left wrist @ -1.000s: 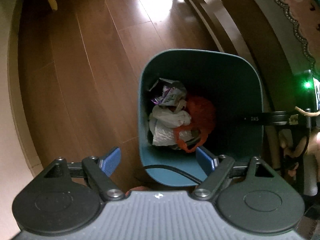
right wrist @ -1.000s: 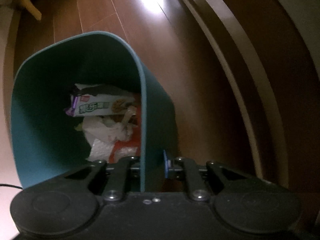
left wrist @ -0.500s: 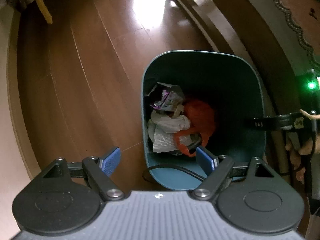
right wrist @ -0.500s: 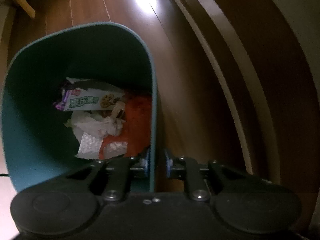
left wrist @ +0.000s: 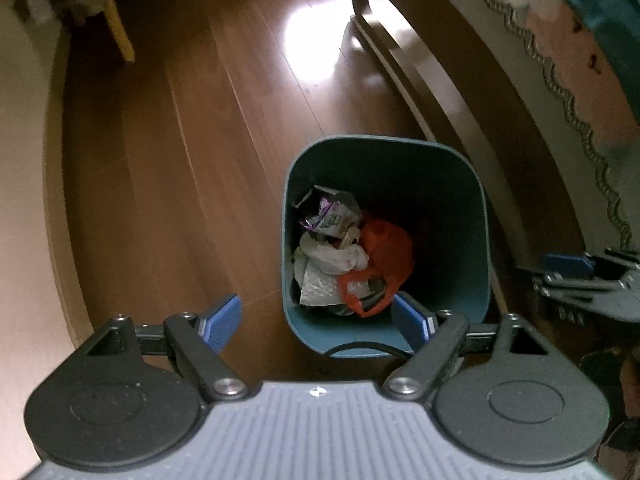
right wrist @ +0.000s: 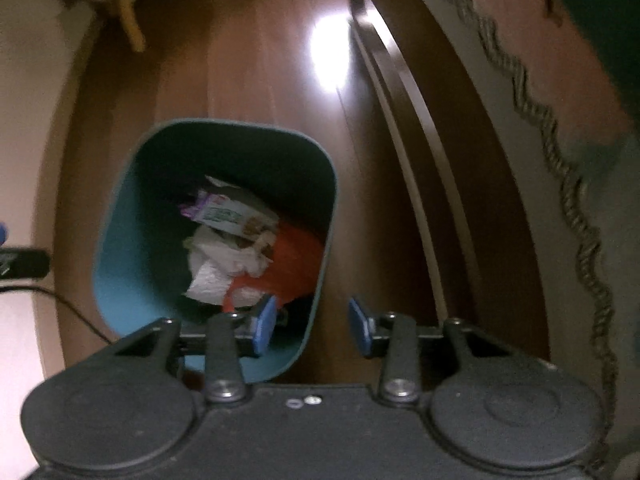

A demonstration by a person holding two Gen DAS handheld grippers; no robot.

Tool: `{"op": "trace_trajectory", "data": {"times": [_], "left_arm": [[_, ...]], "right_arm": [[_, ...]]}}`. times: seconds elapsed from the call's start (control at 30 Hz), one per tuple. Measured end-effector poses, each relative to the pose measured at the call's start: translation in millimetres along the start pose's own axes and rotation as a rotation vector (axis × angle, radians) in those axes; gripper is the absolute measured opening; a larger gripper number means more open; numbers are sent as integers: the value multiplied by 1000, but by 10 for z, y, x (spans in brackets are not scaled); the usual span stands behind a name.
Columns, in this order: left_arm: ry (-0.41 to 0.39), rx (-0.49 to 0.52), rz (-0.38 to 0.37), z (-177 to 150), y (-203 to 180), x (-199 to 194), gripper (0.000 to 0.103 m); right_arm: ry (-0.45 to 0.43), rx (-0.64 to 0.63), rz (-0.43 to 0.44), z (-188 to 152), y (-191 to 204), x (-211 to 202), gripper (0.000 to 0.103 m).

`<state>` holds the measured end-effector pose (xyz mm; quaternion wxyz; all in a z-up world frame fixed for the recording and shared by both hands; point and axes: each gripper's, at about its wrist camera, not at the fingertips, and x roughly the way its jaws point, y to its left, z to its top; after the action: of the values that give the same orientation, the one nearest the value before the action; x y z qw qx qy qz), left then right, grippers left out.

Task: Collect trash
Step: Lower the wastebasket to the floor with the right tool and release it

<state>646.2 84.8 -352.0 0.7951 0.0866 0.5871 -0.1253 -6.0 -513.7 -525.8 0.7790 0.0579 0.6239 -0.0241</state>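
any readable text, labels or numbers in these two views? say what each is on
Nothing reads cleanly.
Snack wrapper in the teal bin: green print on white, too blurred to read.
Right gripper arm, seen from the left wrist view: small pale marking, about three characters, too small to read.
White plastic, orange bag, left gripper: no text visible.

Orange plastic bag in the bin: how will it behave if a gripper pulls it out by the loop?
The orange bag looks crumpled and thin, so probably floppy; it would sag and stretch from its loop handle. It looks light for its bulk, though its contents are hidden. It lies against white crumpled paper in the bin, so neighbouring trash may drag along.
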Motion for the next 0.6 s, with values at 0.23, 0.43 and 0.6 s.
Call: {"op": "trace_trajectory", "data": {"times": [0.23, 0.43, 0.6], "left_arm": [[-46, -12, 22, -169, 25, -303, 82], [-108, 20, 25, -325, 59, -466, 82], [-140, 52, 26, -444, 33, -608, 82]], "right_arm": [[-87, -33, 43, -72, 99, -632, 57], [-189, -50, 77, -219, 173, -977, 76], [-250, -16, 115, -413, 186, -1159, 91]]}}
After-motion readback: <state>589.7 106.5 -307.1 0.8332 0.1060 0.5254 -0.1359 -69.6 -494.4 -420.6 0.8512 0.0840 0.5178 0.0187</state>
